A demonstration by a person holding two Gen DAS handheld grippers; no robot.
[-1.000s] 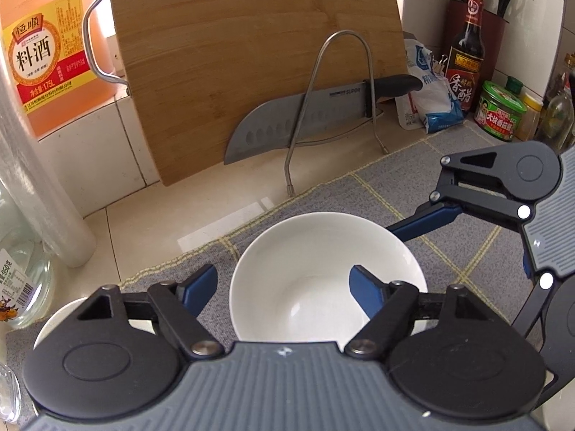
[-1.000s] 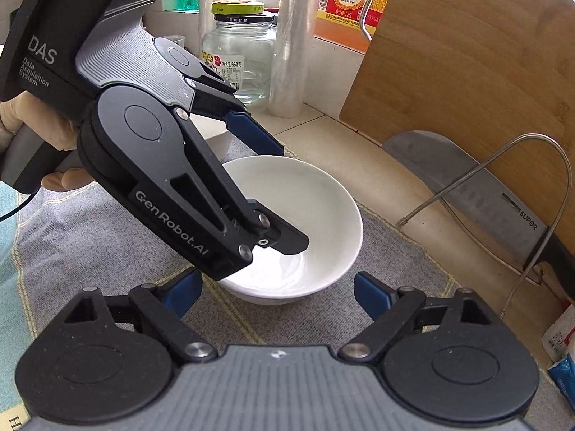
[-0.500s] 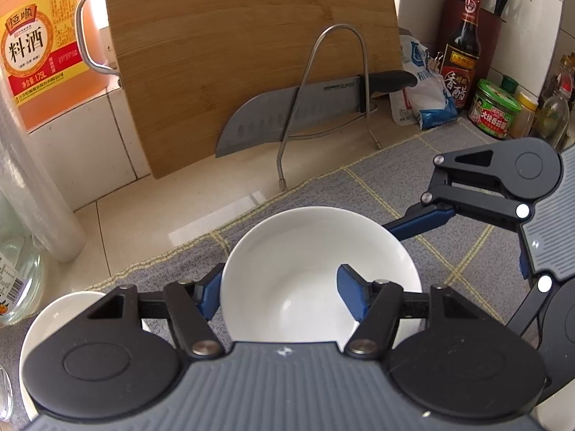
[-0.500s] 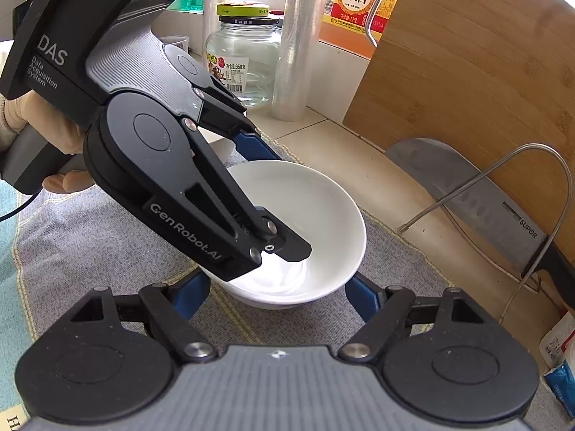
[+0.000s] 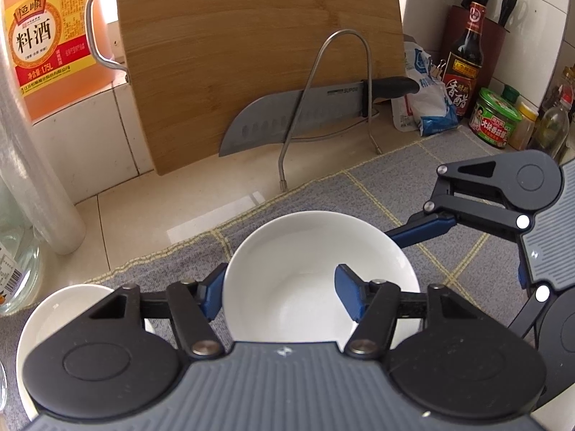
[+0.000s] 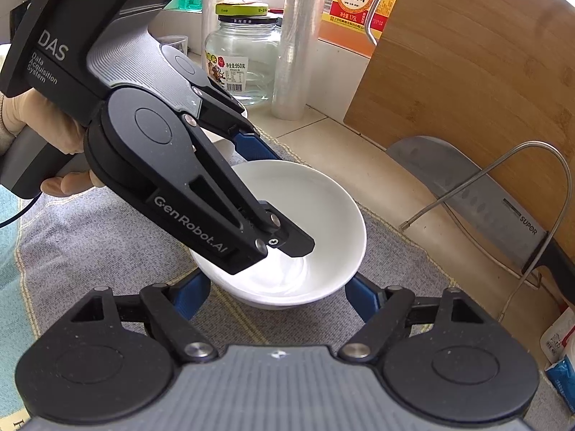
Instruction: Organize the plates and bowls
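A white bowl (image 5: 316, 269) sits on the grey cloth mat (image 5: 413, 186); it also shows in the right wrist view (image 6: 305, 226). My left gripper (image 5: 280, 298) straddles the bowl's near rim, one blue finger outside on the left and one inside, jaws partly closed with a gap still showing. My right gripper (image 6: 276, 294) is open with its fingers on either side of the bowl's base, low on the mat. A second white bowl or plate (image 5: 54, 309) lies at lower left, partly hidden by the left gripper.
A wooden cutting board (image 5: 251, 54) leans on the wall with a knife (image 5: 305, 111) on a wire rack (image 5: 334, 89). A cooking wine bottle (image 5: 46, 36), a glass jar (image 6: 244, 61) and a plastic-wrap roll (image 6: 294, 43) stand at left. Sauce bottles and jars (image 5: 463, 68) stand at back right.
The left gripper's fingers have narrowed around the bowl's rim and moved forward over it. The right gripper has moved closer, its fingers now flanking the bowl's base.
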